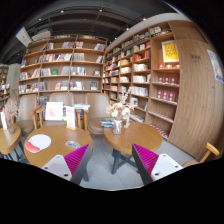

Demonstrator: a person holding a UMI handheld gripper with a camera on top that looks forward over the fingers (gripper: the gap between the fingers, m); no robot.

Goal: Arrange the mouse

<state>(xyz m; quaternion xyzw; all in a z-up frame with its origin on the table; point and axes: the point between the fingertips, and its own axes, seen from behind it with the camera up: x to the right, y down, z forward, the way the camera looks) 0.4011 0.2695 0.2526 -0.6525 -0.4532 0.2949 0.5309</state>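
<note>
Beyond the fingers (pixel 112 160), which stand wide apart and hold nothing, a round wooden table (pixel 60 148) and a second one carrying a vase of flowers (pixel 119 112) sit before tall bookshelves (pixel 65 68). No mouse can be made out anywhere, so the arranging appears not yet begun; finding and reaching the mouse is all still to do.

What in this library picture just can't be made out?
- The mouse: none shows in the gripper view, on either round table or elsewhere.
- Book titles on the shelves: too small to read.
- The gripper hangs open and empty; its fingers hide the floor behind them.
</note>
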